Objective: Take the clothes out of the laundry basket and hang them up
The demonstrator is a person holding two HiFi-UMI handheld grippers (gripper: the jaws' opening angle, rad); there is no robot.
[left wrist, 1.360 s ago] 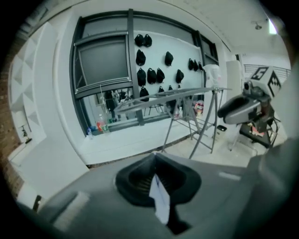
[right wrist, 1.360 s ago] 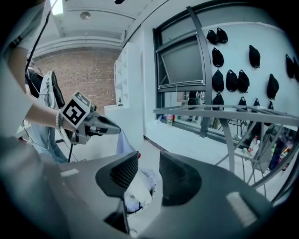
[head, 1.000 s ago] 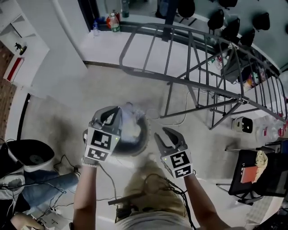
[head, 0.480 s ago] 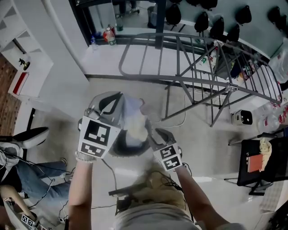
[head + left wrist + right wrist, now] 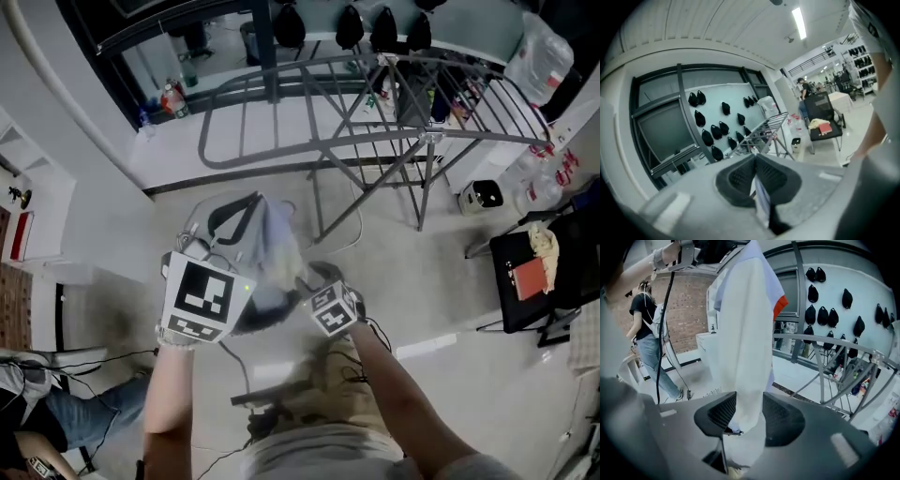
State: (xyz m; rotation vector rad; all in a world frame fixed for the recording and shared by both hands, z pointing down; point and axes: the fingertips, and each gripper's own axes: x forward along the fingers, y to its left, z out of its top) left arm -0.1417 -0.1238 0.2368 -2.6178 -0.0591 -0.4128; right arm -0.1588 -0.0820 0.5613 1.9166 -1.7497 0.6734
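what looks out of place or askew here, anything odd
Nothing stands out. The pale garment hangs bunched from the shut left gripper, normal mid-task. The right gripper has just been opening its jaws, which stand apart around the cloth's lower part. The drying rack stands upright.

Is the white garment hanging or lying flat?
Hanging: the left gripper pinches the white garment, which drapes straight down.

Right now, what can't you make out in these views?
- Head view: the laundry basket is mostly covered by the garment, so its contents are unseen.
- Right gripper view: the garment's top runs to the frame's upper edge and folds hide its shape, so its type is unclear.
- Left gripper view: the left gripper is shut on a thin edge of the garment; the rest drops below the frame.
- Head view: the bottles are too small to identify.
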